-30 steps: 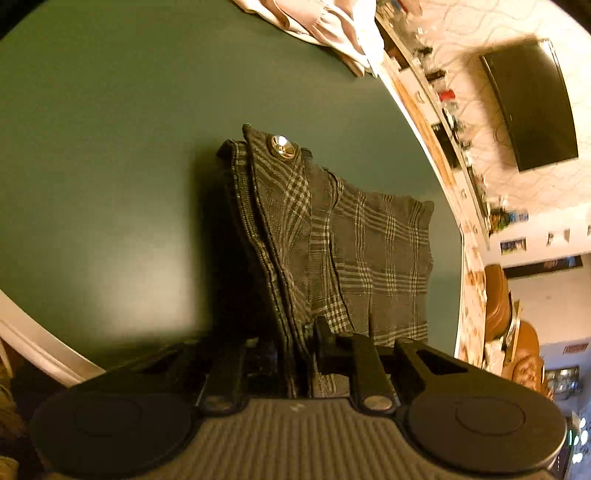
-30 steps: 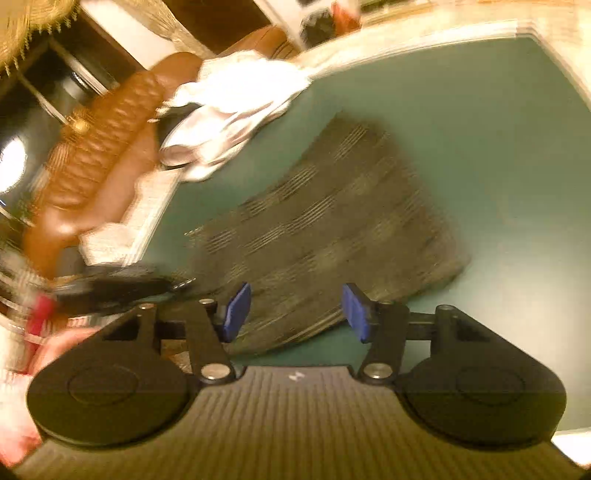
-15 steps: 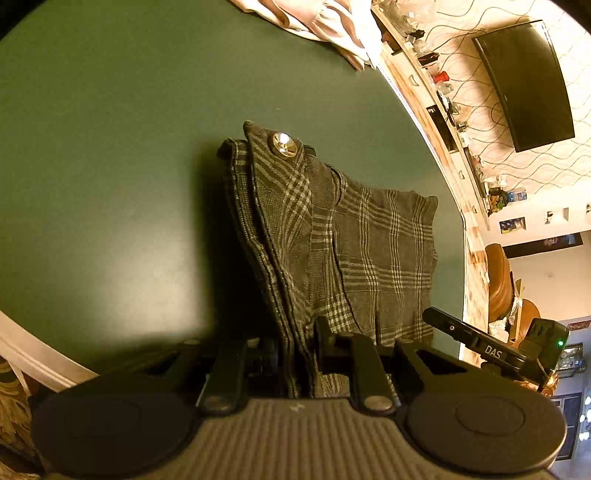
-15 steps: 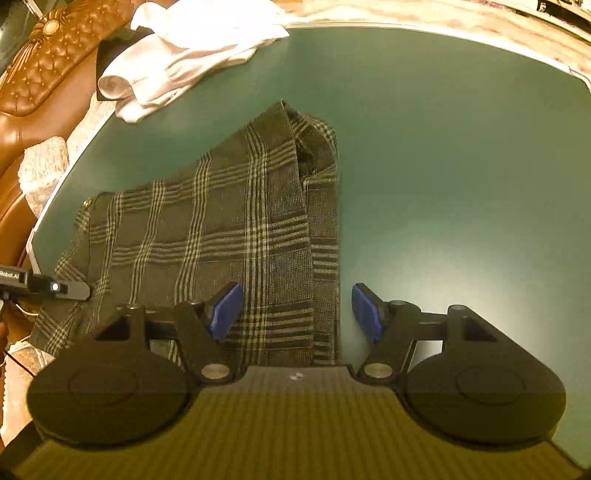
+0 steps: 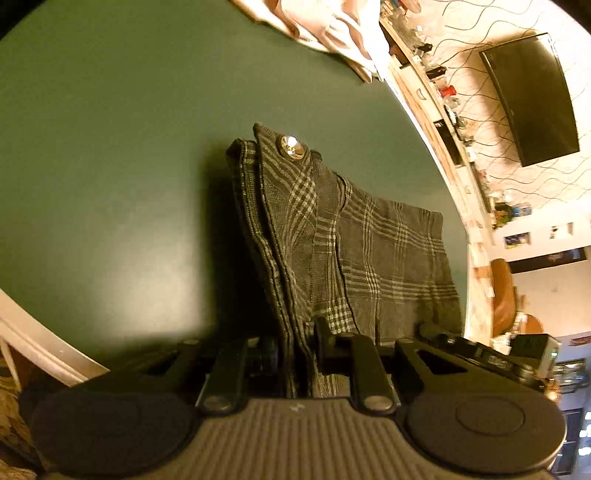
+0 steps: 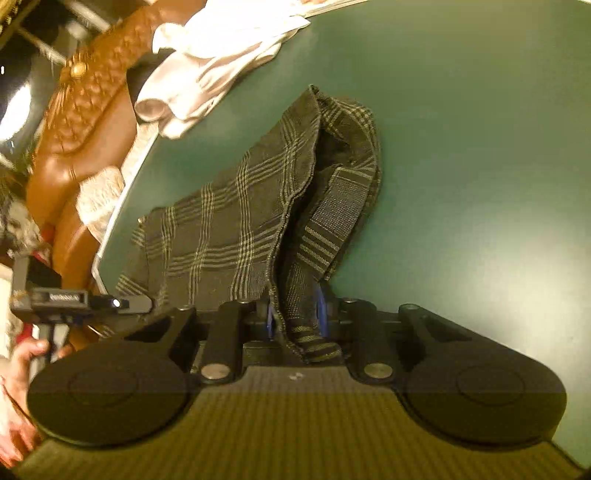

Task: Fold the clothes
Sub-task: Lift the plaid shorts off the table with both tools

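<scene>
Dark plaid shorts with a silver waist button lie on the green table. My left gripper is shut on the waistband end, which rises from the table between its fingers. My right gripper is shut on the hem end of the same shorts, with blue pads pinching bunched cloth that lifts off the table. The other gripper shows at the edge of each view.
A heap of pale clothes lies at the table's far edge, also seen in the left wrist view. A brown leather chair stands beside the table. A shelf and a wall television are beyond.
My right gripper was open over the shorts' hem; it has come down and shut on the hem, lifting it. My left gripper kept its hold on the waistband.
</scene>
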A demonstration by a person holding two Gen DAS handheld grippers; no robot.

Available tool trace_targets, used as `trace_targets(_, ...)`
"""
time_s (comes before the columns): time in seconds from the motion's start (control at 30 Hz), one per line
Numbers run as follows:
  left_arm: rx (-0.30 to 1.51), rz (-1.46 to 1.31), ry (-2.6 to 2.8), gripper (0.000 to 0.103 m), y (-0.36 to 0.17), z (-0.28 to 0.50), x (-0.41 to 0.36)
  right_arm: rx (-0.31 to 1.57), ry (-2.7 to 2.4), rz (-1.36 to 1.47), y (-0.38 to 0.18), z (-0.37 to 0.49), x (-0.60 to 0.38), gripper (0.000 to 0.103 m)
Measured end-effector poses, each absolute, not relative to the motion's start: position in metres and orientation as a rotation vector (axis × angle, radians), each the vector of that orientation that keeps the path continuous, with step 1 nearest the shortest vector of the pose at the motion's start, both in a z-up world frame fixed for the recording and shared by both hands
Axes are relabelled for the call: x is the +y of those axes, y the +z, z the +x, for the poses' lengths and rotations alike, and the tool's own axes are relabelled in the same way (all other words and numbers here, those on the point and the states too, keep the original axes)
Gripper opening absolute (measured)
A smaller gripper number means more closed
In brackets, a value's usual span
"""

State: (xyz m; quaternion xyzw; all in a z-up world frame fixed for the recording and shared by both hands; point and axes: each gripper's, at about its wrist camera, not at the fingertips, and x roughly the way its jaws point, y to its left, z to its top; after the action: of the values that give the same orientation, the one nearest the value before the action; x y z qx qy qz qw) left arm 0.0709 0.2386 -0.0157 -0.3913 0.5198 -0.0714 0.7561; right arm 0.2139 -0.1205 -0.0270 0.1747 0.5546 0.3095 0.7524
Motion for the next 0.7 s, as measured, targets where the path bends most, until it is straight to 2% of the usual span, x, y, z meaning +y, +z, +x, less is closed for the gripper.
trace_targets(0.2,1.056,-0.836,-0.136,0.018,0.007,0.054,0.238,1.180,0.728,0.423,-0.002,0.220,-0.112,0.020)
trace_targets(0.7,0.880,-0.690,-0.011,0.018,0.085,-0.028,0.238,1.056,0.823,0.250,0.073,0.188,-0.048,0.018)
